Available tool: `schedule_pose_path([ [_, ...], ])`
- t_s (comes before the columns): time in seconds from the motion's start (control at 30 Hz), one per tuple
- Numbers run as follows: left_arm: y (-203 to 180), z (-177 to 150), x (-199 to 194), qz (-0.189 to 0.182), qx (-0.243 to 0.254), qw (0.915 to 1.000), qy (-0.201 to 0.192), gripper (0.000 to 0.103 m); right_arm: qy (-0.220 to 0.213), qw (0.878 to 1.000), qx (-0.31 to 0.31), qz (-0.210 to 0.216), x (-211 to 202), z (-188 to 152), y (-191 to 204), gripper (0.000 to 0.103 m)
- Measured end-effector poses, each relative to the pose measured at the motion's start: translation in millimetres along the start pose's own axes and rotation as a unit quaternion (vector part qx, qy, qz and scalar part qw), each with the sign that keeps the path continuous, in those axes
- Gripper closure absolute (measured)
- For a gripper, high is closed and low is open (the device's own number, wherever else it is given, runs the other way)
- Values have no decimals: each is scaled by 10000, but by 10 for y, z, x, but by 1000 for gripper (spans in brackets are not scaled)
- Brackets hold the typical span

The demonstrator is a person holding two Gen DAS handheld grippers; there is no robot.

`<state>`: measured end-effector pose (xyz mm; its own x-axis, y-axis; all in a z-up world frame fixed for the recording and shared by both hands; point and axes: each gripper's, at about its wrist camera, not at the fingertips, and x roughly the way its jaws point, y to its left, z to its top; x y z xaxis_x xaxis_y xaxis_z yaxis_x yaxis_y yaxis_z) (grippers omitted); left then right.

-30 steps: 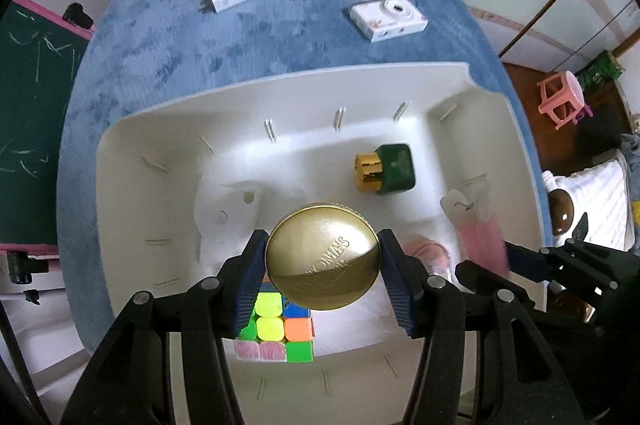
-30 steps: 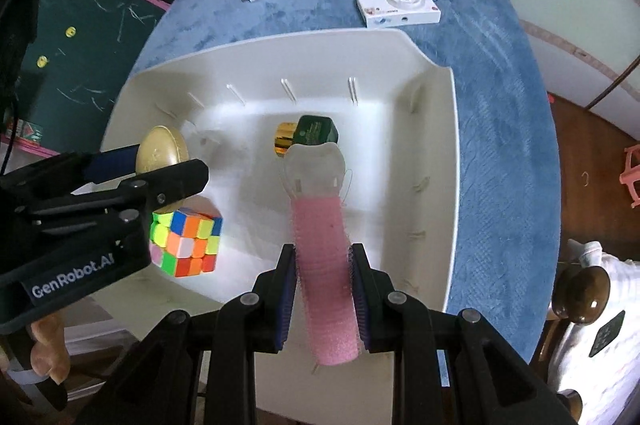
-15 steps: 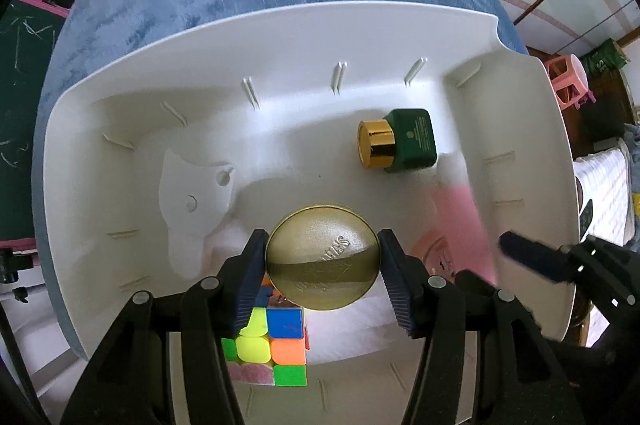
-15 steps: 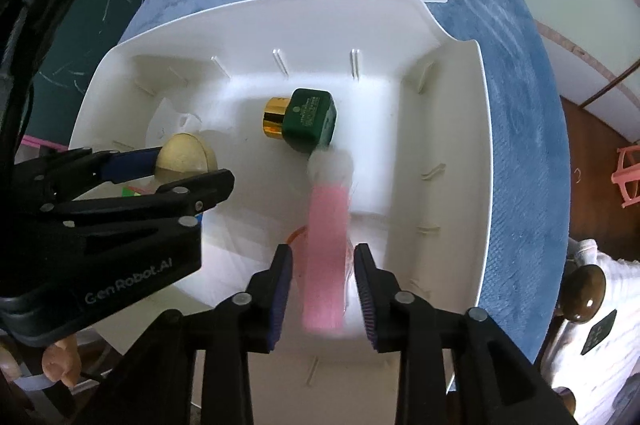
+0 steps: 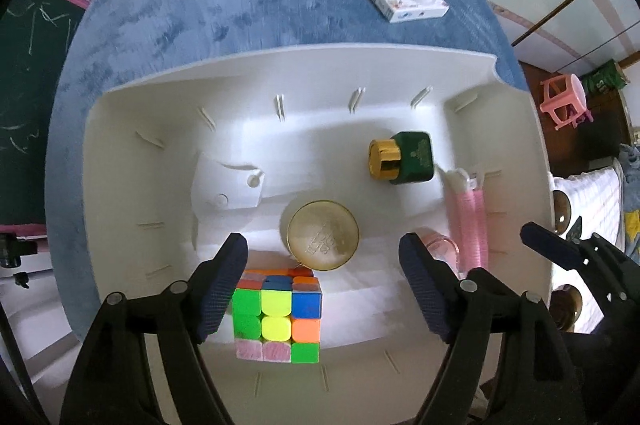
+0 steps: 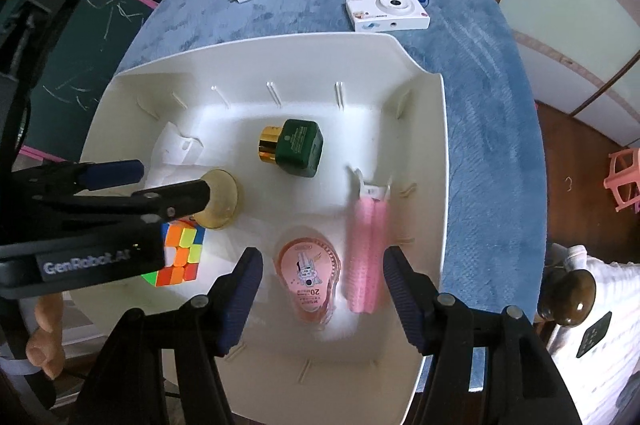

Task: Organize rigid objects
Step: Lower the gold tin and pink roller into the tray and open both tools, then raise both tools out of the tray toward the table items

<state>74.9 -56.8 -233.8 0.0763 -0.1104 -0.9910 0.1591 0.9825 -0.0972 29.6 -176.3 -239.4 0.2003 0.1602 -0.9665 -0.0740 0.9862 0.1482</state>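
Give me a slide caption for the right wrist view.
Right gripper opening above the pink roller lying in the white bin.

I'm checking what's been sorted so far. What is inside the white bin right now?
The white bin holds a gold tin, a puzzle cube, a green bottle, a pink hair clip and a pink tape dispenser. The left gripper hides part of the floor.

Chalkboard (image 5: 28,73); pink stool (image 5: 564,101)
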Motion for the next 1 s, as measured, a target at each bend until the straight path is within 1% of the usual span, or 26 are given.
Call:
schedule_pose_path([
  [0.27, -70, 143, -360, 9, 78, 9995, -312, 22, -156, 9998, -54, 73, -161, 60, 26, 39],
  [0.33, -50, 184, -521, 28, 108, 9989, -458, 22, -260, 9996, -73, 113, -262, 115, 20, 39],
  [0.43, -25, 328, -699, 85, 109, 9977, -663, 22, -431, 9989, -79, 149, -423, 205, -9, 39],
  [0.53, 46, 495, -945, 138, 92, 9958, -897, 22, -638, 9978, -112, 169, -626, 355, -59, 39],
  [0.67, 139, 752, -1296, 252, 69, 9915, -1273, 22, -905, 9956, -214, 81, -892, 598, -134, 39],
  [0.83, 240, 1079, -1667, 423, 32, 9852, -1658, 22, -1368, 9897, -354, -233, -1308, 1031, -299, 39],
  [1.0, 324, 1363, -1903, 534, 17, 9801, -1910, 22, -1775, 9827, -376, -379, -1689, 1388, -417, 39],
])
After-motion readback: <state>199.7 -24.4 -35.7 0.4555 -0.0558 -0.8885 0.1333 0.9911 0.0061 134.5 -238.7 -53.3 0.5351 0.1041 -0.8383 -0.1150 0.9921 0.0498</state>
